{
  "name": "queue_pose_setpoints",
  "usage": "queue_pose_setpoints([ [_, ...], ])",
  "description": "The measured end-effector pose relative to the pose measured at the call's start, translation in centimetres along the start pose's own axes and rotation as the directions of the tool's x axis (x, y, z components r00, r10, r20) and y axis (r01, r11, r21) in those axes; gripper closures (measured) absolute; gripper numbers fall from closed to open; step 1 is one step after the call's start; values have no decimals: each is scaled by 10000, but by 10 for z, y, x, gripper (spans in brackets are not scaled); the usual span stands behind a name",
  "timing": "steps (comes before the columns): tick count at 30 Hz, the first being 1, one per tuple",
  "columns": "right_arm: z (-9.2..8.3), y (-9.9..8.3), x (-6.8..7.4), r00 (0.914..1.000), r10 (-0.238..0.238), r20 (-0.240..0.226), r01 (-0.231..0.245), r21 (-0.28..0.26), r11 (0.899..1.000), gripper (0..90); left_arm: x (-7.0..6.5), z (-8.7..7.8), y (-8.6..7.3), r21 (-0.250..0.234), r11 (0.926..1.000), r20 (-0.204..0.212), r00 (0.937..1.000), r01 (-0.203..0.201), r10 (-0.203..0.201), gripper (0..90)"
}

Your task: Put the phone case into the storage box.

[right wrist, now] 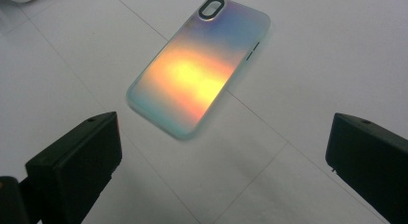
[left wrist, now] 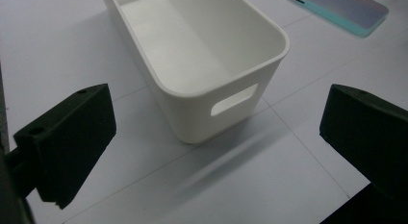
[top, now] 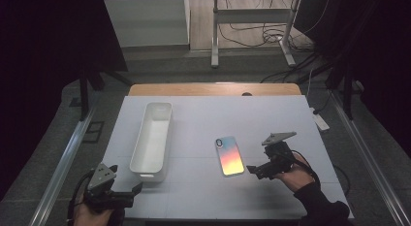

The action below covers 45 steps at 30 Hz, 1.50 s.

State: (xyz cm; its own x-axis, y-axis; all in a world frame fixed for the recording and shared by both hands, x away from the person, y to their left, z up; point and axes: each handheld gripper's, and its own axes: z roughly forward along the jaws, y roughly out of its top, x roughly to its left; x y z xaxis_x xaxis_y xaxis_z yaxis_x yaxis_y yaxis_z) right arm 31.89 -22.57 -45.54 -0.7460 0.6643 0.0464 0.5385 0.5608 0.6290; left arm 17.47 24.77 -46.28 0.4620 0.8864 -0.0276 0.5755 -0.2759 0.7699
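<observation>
bin [top: 152, 138] sits on the table's [top: 271, 114] left half, long side running front to back | phone [top: 229, 155] lies flat to its right, well apart | right gripper [top: 253, 170] just right of the phone | left gripper [top: 135, 189] at the bin's near end

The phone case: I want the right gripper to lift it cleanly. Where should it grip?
The phone case lies flat, back up. Probably come from above with the open right gripper and close across its two long edges, near the middle; that span is its narrowest, and the table around it is free.
</observation>
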Motion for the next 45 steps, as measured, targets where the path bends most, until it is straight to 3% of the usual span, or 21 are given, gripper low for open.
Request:
queue_pose_setpoints([
  [28,30,26,12,9978,-579,-324,589,296,9978,0,0,0,0,6,10000,15,10000,-20,20,0],
  [45,54,39,21,9902,-1088,-872,1141,579,9918,0,0,0,0,27,10000,25,10000,-56,56,0],
])
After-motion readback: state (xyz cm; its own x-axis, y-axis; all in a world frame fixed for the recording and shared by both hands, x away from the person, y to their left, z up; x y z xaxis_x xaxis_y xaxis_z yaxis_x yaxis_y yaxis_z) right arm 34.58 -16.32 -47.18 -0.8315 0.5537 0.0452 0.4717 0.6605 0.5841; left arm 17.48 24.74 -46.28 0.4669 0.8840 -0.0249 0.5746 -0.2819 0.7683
